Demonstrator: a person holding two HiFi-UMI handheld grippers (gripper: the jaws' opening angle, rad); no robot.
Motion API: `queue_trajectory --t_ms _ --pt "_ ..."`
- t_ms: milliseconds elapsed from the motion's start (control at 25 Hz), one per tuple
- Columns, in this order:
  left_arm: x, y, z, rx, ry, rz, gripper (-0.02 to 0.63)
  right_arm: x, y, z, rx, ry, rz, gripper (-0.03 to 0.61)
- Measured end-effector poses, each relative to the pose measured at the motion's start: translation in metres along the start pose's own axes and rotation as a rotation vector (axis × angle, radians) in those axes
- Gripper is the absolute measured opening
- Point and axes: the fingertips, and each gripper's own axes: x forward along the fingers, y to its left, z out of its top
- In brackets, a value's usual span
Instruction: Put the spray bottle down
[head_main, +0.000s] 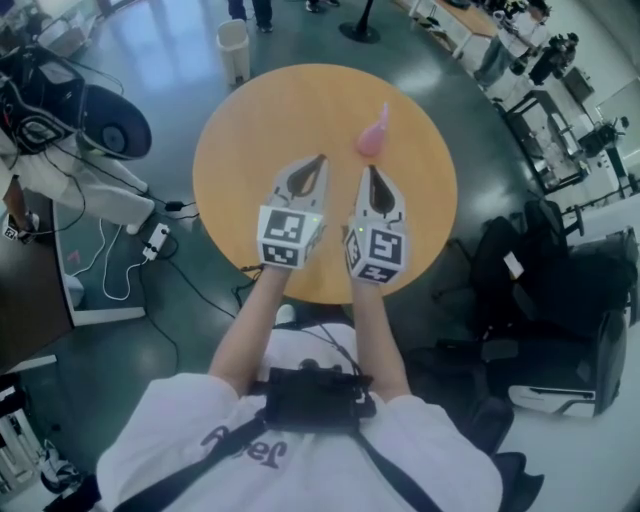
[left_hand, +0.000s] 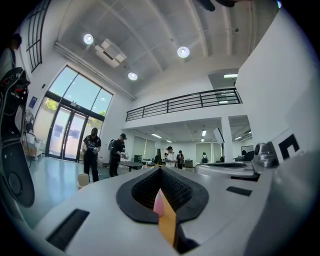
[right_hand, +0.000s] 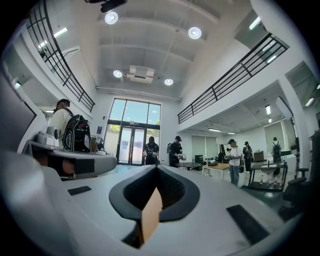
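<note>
This is a large, high-ceilinged lab hall. A railed mezzanine (right_hand: 235, 72) crosses the right gripper view's upper right, with tall glass doors (right_hand: 131, 146) at its centre. People (right_hand: 234, 160) stand by workbenches (right_hand: 220, 171), and cables (head_main: 100, 262) and a power strip (head_main: 155, 240) lie on the glossy floor (head_main: 180, 60).

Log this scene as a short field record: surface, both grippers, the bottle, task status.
surface: round wooden table
left gripper: jaws together, nothing held, over the near half of the table
right gripper: jaws together, nothing held, close beside the left gripper
spray bottle: pink, resting on the table just beyond the right gripper's tip, touched by neither gripper
task status: bottle is down on the table, both grippers clear of it
</note>
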Motion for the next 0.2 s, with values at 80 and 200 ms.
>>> queue_trajectory --t_ms 80,200 --pt "-0.0014 0.0001 -0.0002 -0.005 -0.001 0.001 0.011 -0.0030 -0.0025 -0.0013 0.010 0.005 -0.005 0.021" --pt "-0.0009 -0.0006 -0.0010 -0.012 0.003 0.000 0.011 -0.0054 -0.0082 -0.0025 0.026 0.009 -0.011 0.021"
